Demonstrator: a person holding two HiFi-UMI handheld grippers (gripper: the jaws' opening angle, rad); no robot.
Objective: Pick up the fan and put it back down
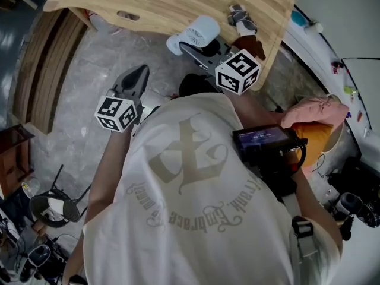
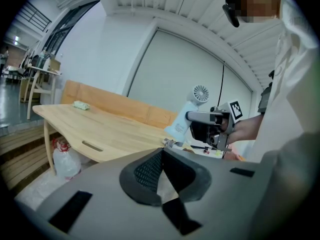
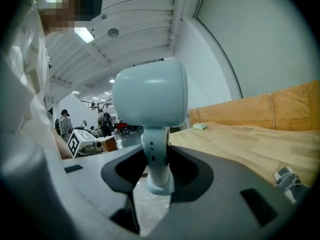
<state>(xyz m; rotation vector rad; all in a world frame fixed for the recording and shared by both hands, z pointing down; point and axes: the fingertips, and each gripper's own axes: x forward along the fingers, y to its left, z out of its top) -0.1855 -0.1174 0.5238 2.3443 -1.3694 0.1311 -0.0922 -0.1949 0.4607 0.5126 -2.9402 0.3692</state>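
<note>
Fan (image 3: 150, 99), centre frame near table (image 3: 260, 144) edge, clamped by thin stem in right gripper (image 3: 159, 170); top-heavy, liable to swivel or slip if jolted; left gripper (image 2: 161, 153) closed, empty.

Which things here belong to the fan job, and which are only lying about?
Job: white fan, its stem clamped in the right gripper; wooden table, likely its landing place.
Lying about: green cloth on the table; plastic bag under it.

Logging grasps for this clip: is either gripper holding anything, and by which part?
The right gripper grips the white fan by its slim stem, below the round head. The left gripper is shut, with nothing in it.
</note>
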